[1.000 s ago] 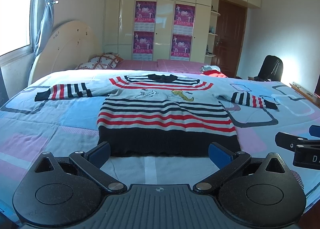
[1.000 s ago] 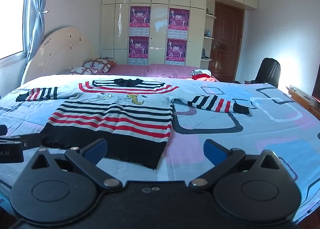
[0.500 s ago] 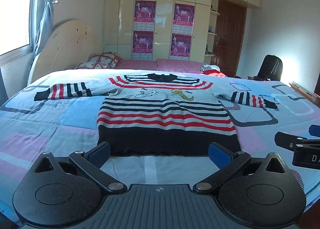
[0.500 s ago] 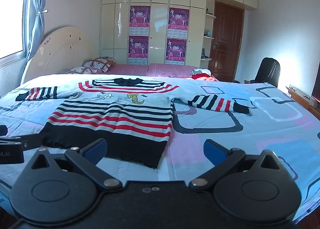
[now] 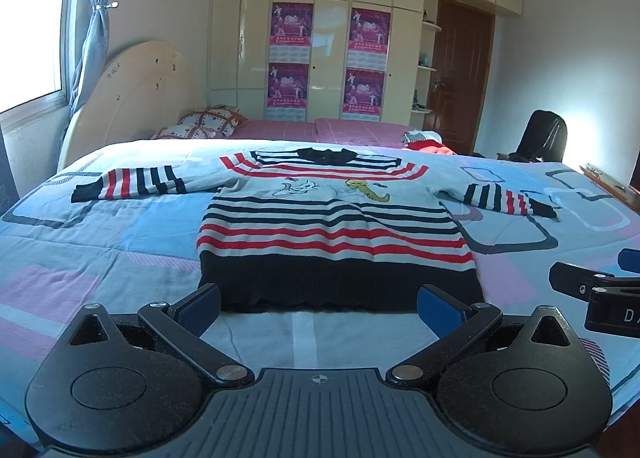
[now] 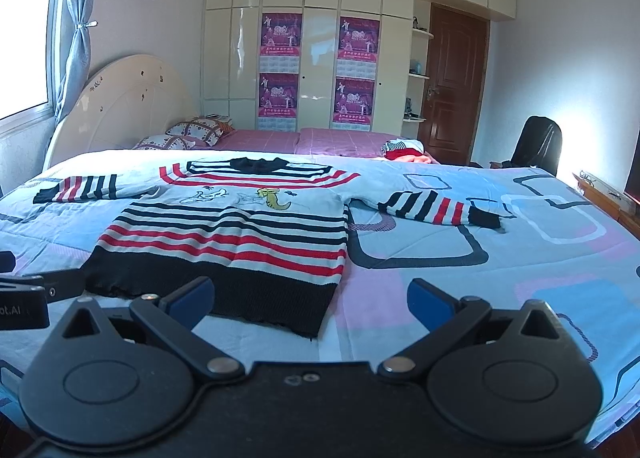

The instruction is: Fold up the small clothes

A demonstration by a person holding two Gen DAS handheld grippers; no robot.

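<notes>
A small striped sweater [image 5: 332, 226] in grey, black and red with a black hem lies flat on the bed, sleeves spread to both sides. It also shows in the right wrist view [image 6: 228, 234]. My left gripper [image 5: 318, 308] is open and empty, just short of the middle of the hem. My right gripper [image 6: 310, 300] is open and empty, near the hem's right corner. The right gripper's fingers [image 5: 592, 286] show at the right edge of the left wrist view.
The bed has a blue and pink patterned cover [image 5: 100, 258]. Pillows [image 5: 208, 126] and a cream headboard [image 5: 132, 98] are at the far left. A heap of clothes [image 5: 424, 140] lies far back. A black chair [image 5: 542, 136] and a wooden door [image 5: 460, 74] are at the right.
Both grippers have moved very slightly closer to the sweater's hem. Both stay open. The sweater has not moved.
</notes>
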